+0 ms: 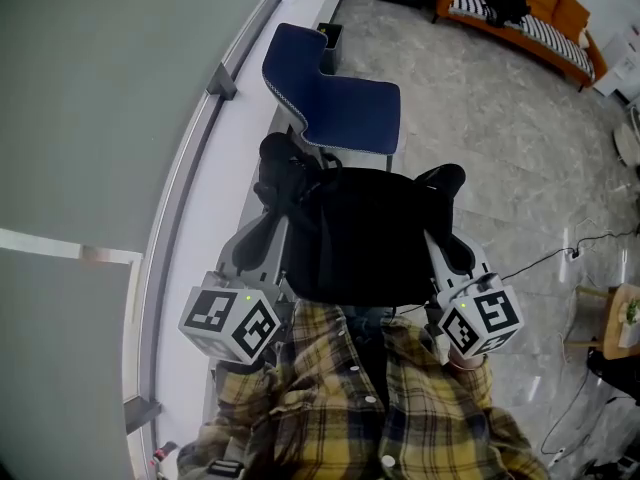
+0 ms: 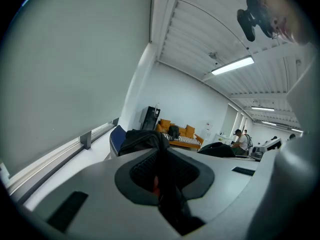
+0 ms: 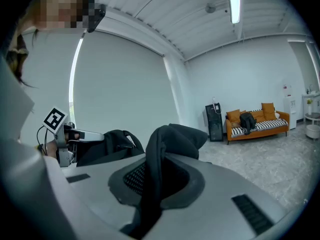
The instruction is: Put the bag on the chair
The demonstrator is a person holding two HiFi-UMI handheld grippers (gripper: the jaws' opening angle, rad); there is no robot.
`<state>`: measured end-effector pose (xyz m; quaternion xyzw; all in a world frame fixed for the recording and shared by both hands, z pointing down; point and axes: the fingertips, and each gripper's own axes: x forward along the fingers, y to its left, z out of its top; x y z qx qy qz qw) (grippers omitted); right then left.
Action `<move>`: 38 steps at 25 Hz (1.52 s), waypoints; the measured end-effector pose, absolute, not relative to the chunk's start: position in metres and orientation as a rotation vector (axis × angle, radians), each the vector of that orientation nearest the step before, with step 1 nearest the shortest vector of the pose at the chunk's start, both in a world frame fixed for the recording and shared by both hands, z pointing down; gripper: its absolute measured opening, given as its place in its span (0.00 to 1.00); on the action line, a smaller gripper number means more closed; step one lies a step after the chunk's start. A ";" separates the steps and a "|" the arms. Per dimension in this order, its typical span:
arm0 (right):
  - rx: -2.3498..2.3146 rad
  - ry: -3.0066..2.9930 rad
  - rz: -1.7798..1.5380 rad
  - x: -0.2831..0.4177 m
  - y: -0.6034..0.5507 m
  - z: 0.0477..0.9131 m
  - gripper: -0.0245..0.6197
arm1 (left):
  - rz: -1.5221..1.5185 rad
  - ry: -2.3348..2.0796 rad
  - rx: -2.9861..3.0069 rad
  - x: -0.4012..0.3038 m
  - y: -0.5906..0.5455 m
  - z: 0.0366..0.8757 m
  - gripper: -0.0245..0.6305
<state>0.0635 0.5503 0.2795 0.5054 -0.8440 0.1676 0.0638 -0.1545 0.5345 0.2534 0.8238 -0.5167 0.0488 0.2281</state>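
Observation:
A black bag [image 1: 365, 233] hangs between my two grippers, just in front of the person's plaid shirt. Its seat bare, a blue chair [image 1: 335, 98] stands beyond the bag, close to the wall. My left gripper [image 1: 268, 226] is shut on a fold of the bag's left top, seen as black fabric [image 2: 145, 139] running through the left gripper [image 2: 162, 179]. My right gripper [image 1: 452, 246] is shut on the bag's right top; a black strap [image 3: 175, 134] passes down between the jaws of the right gripper [image 3: 155, 181]. The chair [image 2: 117, 139] shows as a blue edge behind the fabric.
A grey wall with a low rail [image 1: 200, 148] runs along the left of the chair. An orange sofa [image 1: 520, 18] holding a dark bag stands far across the marble floor. A cable [image 1: 560, 253] and a small wooden table [image 1: 620, 318] lie to the right. A black cabinet [image 3: 214, 116] stands beside the sofa.

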 end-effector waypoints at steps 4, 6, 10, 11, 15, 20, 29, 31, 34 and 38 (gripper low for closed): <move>1.538 -2.532 0.524 0.050 0.537 0.293 0.10 | 0.147 -1.406 2.261 -0.168 0.520 0.268 0.14; 1.533 -2.531 0.537 0.062 0.540 0.294 0.10 | 0.153 -1.409 2.255 -0.157 0.523 0.269 0.14; 1.541 -2.512 0.564 0.081 0.534 0.294 0.10 | 0.169 -1.409 2.242 -0.140 0.518 0.269 0.14; 1.543 -2.504 0.569 0.080 0.529 0.296 0.10 | 0.174 -1.404 2.239 -0.141 0.511 0.272 0.14; 1.547 -2.488 0.580 0.071 0.499 0.300 0.10 | 0.180 -1.381 2.234 -0.149 0.479 0.278 0.14; 1.572 -2.453 0.596 0.057 0.446 0.304 0.10 | 0.193 -1.353 2.242 -0.163 0.420 0.283 0.14; 1.674 -2.399 0.585 0.033 0.328 0.288 0.10 | 0.202 -1.257 2.302 -0.189 0.293 0.275 0.14; 1.702 -2.383 0.585 0.034 0.327 0.288 0.10 | 0.207 -1.236 2.312 -0.189 0.292 0.276 0.14; 1.742 -2.354 0.599 0.037 0.327 0.291 0.10 | 0.220 -1.195 2.323 -0.186 0.290 0.281 0.14; 1.813 -2.304 0.635 0.035 0.313 0.296 0.10 | 0.246 -1.132 2.327 -0.188 0.272 0.288 0.14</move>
